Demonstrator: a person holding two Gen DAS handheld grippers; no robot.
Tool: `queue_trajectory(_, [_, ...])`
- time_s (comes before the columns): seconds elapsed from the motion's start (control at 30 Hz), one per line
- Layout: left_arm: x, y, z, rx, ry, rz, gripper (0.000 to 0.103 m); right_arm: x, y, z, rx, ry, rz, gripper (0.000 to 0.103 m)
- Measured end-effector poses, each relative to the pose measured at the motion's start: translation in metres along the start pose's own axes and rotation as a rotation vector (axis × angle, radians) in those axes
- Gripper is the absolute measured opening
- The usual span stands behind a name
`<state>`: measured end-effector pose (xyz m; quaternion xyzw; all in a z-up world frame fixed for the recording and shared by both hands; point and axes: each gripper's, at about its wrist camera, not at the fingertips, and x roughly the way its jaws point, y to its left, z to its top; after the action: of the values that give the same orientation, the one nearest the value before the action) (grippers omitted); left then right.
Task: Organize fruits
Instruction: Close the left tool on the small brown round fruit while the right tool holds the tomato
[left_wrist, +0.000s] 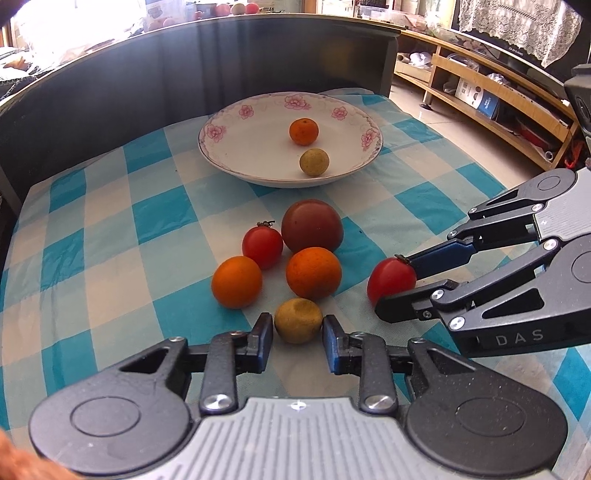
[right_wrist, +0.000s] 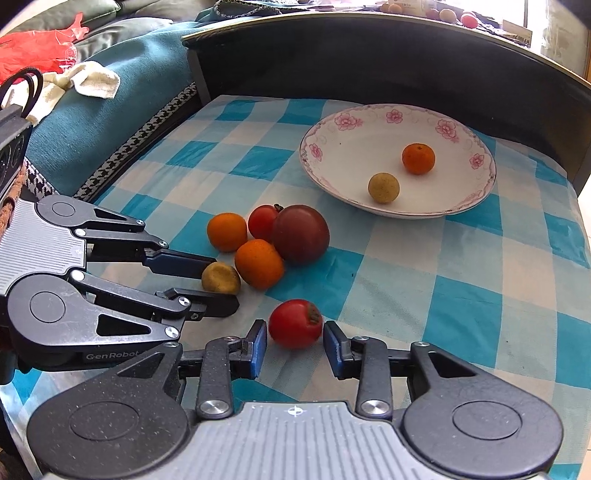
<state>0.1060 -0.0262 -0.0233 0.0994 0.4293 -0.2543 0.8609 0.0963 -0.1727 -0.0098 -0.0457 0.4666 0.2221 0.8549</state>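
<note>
The left gripper (left_wrist: 297, 326) sat low on the tabletop (left_wrist: 110, 240), its jaws spread either side of a small yellow-brown fruit (left_wrist: 297, 320), the blue pads just beside the skin; whether they pressed on it could not be told. The right gripper (right_wrist: 294, 334) was likewise spread around a red tomato (right_wrist: 294, 324) with slim gaps at each pad, so not clamped.

Taking the floral plate (left_wrist: 229, 147) as landmark: it held a small orange (left_wrist: 303, 131) and a second yellow-brown fruit (left_wrist: 314, 161), apart from each other. On the camera side of the plate, on the blue-and-white checked cloth (left_wrist: 155, 214), lay a cluster: a large dark-red tomato (left_wrist: 312, 226), a smaller red tomato (left_wrist: 262, 242) touching it, and two oranges (left_wrist: 313, 272) (left_wrist: 236, 281). The yellow-brown fruit between the left jaws lay farther still from the plate, just beside the nearer orange. The red tomato in the right gripper lay off to the cluster's side.
</note>
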Motion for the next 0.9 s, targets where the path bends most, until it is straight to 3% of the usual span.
queue_trajectory(0.27, [0.000,-0.001,0.000,0.009,-0.009,0.008,0.043,0.000,0.002,0.000,-0.004,0.001,-0.014,0.027])
queue_trajectory(0.47, [0.001,-0.002,0.001,0.013,-0.003,0.003,0.037,-0.001,0.001,0.001,0.005,0.008,-0.021,0.026])
queue_trajectory(0.9, [-0.009,-0.005,0.012,0.002,-0.022,-0.001,0.036,-0.011,0.001,0.008,0.029,-0.030,-0.012,0.026])
